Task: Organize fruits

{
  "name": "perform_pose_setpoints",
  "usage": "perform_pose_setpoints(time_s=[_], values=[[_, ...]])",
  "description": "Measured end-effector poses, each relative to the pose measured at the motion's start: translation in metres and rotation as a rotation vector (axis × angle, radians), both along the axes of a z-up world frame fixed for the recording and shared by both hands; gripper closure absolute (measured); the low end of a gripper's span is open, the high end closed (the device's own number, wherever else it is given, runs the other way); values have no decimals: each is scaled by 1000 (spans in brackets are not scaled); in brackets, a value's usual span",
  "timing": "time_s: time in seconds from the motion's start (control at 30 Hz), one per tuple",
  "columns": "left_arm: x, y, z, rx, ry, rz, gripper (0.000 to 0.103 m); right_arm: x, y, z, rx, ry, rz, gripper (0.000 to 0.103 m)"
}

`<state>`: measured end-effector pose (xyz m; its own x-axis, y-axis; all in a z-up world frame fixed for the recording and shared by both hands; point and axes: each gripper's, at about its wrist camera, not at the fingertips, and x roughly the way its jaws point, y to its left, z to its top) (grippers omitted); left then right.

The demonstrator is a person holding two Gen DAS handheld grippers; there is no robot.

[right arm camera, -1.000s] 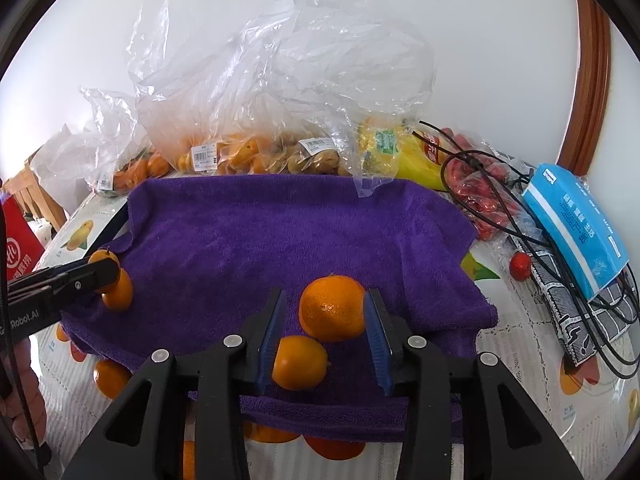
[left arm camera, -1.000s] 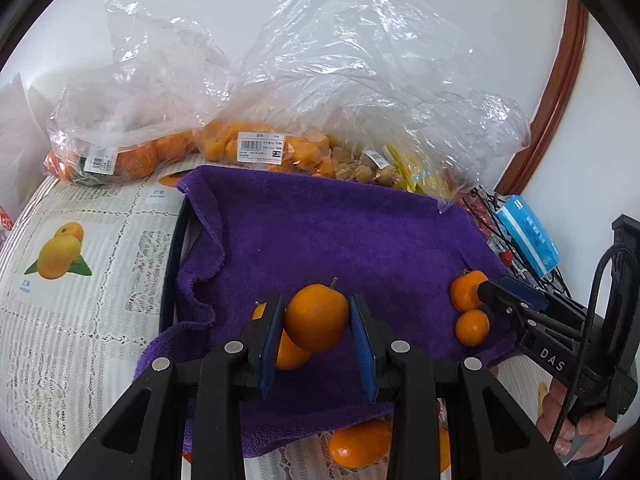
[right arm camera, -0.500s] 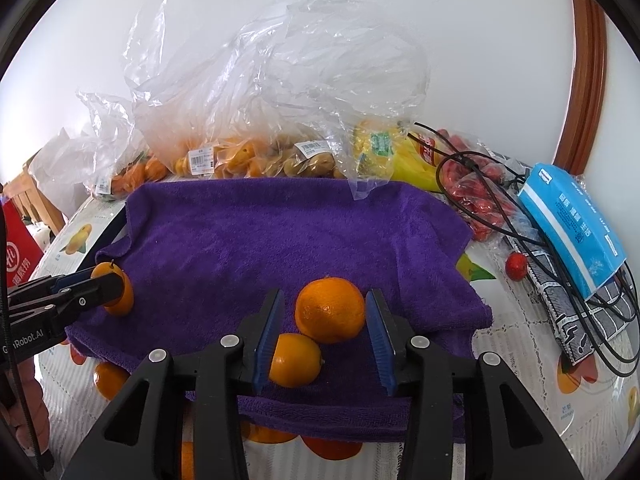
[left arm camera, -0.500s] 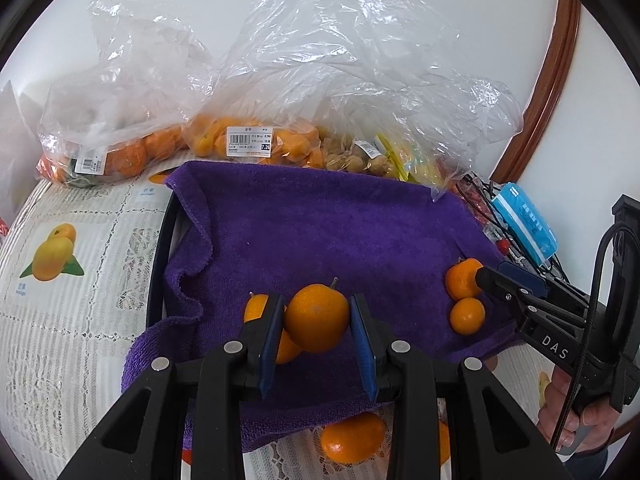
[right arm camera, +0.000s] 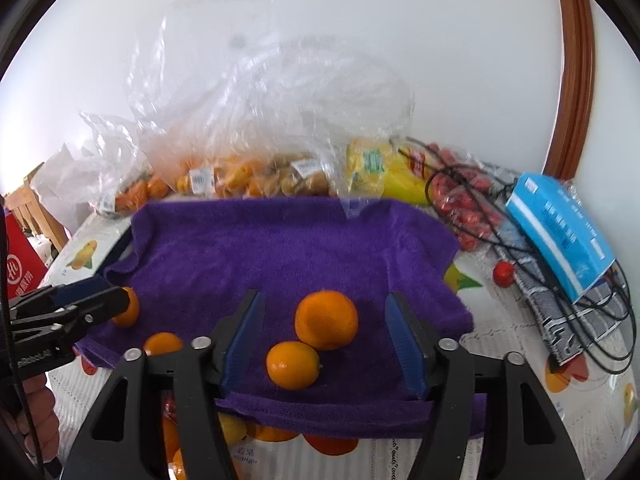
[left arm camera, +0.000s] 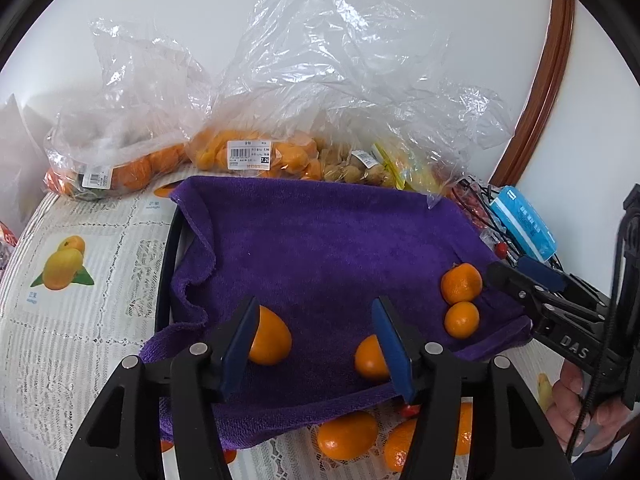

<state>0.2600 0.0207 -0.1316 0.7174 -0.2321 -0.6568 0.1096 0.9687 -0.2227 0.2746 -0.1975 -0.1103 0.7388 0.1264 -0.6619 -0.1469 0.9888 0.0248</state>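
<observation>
A second earlier each gripper had clenched one orange above the purple terry towel point(left arm camera: 320, 240); by this moment both sets of jaws had just been opening and both fruits lay on the cloth. The left gripper point(left arm camera: 316, 340) stood released, nothing pressed between its blue pads: one round orange point(left arm camera: 270, 338) lay just inside its left pad, and a second orange point(left arm camera: 370, 358) showed half hidden behind its right pad, both near the towel's front edge. The right gripper point(right arm camera: 324, 342) was likewise released; the large orange point(right arm camera: 326, 320) it had let go rested between its spread pads, touching neither, with a smaller orange point(right arm camera: 294, 364) touching it in front, towards the towel's front right corner.

Counted on the towel: four oranges, two at each gripper. On the lace-patterned tablecloth point(left arm camera: 80, 320) past the towel's front edge, at least three more oranges point(left arm camera: 346, 436) showed. Along the towel's far edge stood two clear plastic bags of orange fruit point(left arm camera: 248, 156).
</observation>
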Motion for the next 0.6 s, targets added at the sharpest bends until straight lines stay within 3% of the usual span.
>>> perform_pose_setpoints(time_s=[0.03, 0.13, 0.3, 0.6], values=[[-1, 0, 1, 3, -4, 2, 46, -2, 1, 2, 1, -7, 0, 27], [-3, -1, 3, 9, -9, 6, 46, -12, 3, 10, 11, -18, -6, 27], [-18, -2, 19, 15, -86, 3, 46, -38, 4, 23, -12, -48, -21, 27], [-49, 2, 28, -27, -77, -9, 46, -75, -6, 43, -12, -71, -62, 27]])
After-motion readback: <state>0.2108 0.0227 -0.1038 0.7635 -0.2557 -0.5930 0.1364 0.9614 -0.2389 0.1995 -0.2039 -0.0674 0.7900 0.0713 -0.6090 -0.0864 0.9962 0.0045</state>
